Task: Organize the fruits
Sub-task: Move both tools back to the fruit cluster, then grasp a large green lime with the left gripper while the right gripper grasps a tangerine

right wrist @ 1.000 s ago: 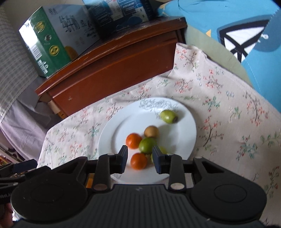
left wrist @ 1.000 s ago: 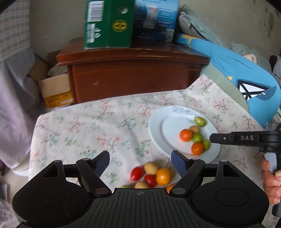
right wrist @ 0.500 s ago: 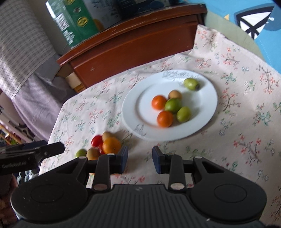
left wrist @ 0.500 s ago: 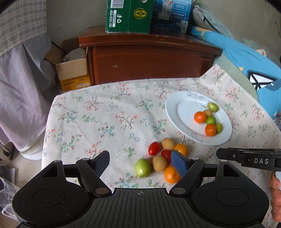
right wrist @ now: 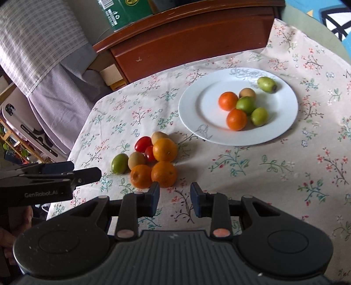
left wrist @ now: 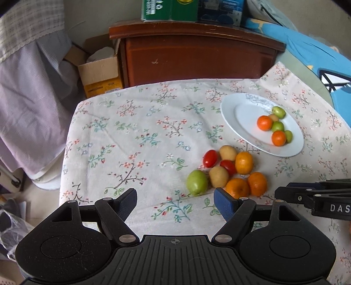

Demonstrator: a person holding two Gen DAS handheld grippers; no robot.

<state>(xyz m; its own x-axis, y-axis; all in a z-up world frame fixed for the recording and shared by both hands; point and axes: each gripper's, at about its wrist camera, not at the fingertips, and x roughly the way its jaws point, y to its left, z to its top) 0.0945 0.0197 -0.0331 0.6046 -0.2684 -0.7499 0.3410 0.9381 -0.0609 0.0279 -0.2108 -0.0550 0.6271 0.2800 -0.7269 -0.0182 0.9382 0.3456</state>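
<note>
a: floral tablecloth [left wrist: 142, 136] covers the table, wooden cabinet [left wrist: 197, 59] behind it. left gripper [left wrist: 175, 202] first?

b: jaws wide apart, nothing between them, held above the cloth near the front edge. its right blue pad sits just in front of the loose pile of fruit.

a: right gripper [right wrist: 174, 198]?

b: jaws parted with a narrower gap, also empty, above the cloth. its left finger is right next to the nearest orange [right wrist: 164, 174] in its own view, can't tell if they touch.

a: ok, the pile.

b: 8 pieces on the cloth between the grippers and the plate, bunched and mostly touching. 3 oranges, 2 red tomatoes [left wrist: 210, 157], 2 tan-brown fruits [left wrist: 219, 176], and 1 green fruit [left wrist: 197, 182] at the left end.

a: plate?

b: white plate [right wrist: 195, 114] sits beyond the pile, toward the right side of the table, near it but apart. 6 pieces on it: 2 oranges [right wrist: 228, 100], 3 green fruits [right wrist: 245, 105], 1 small brown one [right wrist: 247, 93]. 5 are clustered, 1 green fruit [right wrist: 266, 84] lies alone by the far rim.

a: background quick.

b: green carton [right wrist: 125, 11] on top of the cabinet, open cardboard box [left wrist: 98, 74] on the floor to its left, lilac cloth [left wrist: 28, 122] draped at the far left, blue fabric [left wrist: 307, 43] on the right.
</note>
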